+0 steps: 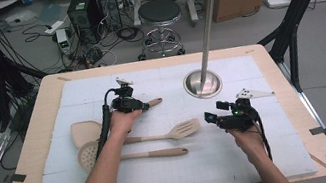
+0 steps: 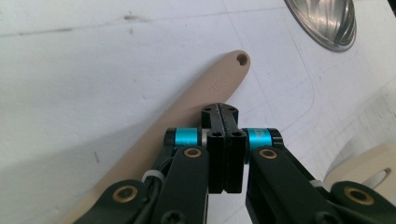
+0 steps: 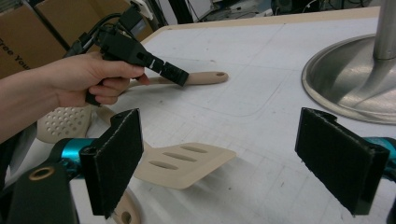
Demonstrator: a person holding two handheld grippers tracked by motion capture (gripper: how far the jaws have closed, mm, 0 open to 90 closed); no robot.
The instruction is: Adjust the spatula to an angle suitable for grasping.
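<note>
Left hand-held gripper (image 2: 223,109), jaws fully shut w/ nothing between, sits just over the beige spatula handle (image 2: 219,81) lying flat on the tabletop (image 1: 175,170), tip near the hole end. Left forearm reaches fwd from bottom, hand-held gripper angled down. Right hand-held gripper (image 3: 233,158) wide open, empty, near slotted turner (image 3: 187,163).
</note>
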